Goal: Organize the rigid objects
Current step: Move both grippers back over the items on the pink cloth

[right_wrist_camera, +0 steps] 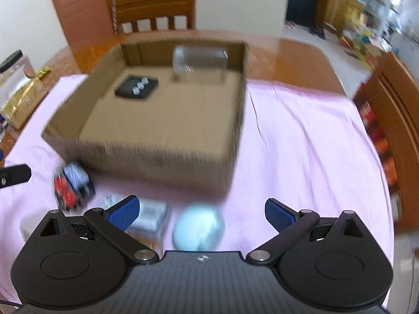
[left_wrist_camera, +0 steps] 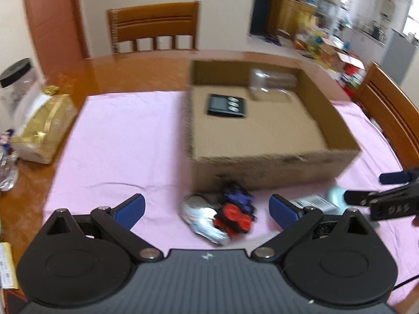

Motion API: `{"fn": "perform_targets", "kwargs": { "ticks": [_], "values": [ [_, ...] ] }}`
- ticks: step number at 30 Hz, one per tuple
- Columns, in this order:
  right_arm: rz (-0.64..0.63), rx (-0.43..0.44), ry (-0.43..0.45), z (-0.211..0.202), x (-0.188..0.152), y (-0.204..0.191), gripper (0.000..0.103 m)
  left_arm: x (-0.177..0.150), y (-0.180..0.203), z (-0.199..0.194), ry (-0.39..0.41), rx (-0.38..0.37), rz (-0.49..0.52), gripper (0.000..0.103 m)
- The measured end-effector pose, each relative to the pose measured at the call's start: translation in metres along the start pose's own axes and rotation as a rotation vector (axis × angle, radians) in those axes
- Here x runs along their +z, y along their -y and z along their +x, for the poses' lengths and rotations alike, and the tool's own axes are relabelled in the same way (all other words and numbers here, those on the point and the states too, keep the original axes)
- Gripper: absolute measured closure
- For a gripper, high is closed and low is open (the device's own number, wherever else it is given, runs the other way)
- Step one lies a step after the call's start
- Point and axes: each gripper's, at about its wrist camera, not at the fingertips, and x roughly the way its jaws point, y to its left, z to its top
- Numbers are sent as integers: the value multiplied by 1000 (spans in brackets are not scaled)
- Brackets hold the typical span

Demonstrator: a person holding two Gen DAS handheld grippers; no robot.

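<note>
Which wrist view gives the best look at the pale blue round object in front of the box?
The right wrist view: the pale blue round object lies whole, though blurred, between the open right gripper's fingers. The left wrist view shows only a sliver behind other things.

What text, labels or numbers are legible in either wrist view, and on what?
None reads legibly.
Cardboard box front wall: dark print, smeared by motion blur.
Small clear packet: printed lines, too blurred.
Paper label at the left edge: print too small.
Black timer: screen shows no readable digits.
Left gripper and right gripper bodies: a small emblem only, no words.
</note>
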Motion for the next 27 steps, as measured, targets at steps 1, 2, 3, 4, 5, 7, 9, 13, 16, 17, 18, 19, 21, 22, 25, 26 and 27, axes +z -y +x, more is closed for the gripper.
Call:
{"fn": "perform_targets", "kwargs": {
  "ticks": [1,2,3,4,5,7,9,13,16,17,18,19,21,22,25,26,27],
  "values": [
    [20,-3,-7,-1,-8,1,0,-1,7,2,-7,-15,20,3],
    [41,1,-13,-2,-14,1,0,-2,12,4,-12,-25,37,3],
    [62,10,-18,-3,-20,2,0,-3,18,7,-19,-32,58,3],
    [75,17,-22,-3,-24,3,0,-4,23,10,-24,-32,71,3],
    [80,18,-27,-3,-28,3,0,-5,28,14,-35,-32,84,3],
    [77,-2,-35,-3,-34,2,0,-10,33,18,-47,-42,106,3],
    [80,-16,-25,-7,-38,2,0,-15,35,21,-62,-46,124,3],
    [106,-24,-20,-10,-41,2,0,-30,27,21,-82,-81,109,2],
    [109,-27,-25,-13,-48,0,0,-40,20,17,-95,-83,115,2],
    [108,-30,-28,-13,-50,-1,0,-44,18,17,-105,-77,121,2],
    [105,-33,-29,-15,-52,-2,0,-49,15,17,-115,-65,129,2],
    [103,-35,-29,-15,-54,-3,0,-54,13,17,-124,-50,135,2],
    [100,-37,-30,-17,-57,-5,0,-64,6,18,-140,-32,134,2],
    [98,-39,-29,-19,-58,-7,0,-68,1,18,-147,-32,125,2],
    [80,-44,-28,-23,-61,-10,0,-76,-12,18,-157,-38,82,2],
    [70,-45,-27,-24,-62,-12,0,-78,-14,19,-162,-35,70,2],
    [56,-41,-25,-26,-63,-13,0,-79,-16,20,-169,-31,59,2]
  ]
}}
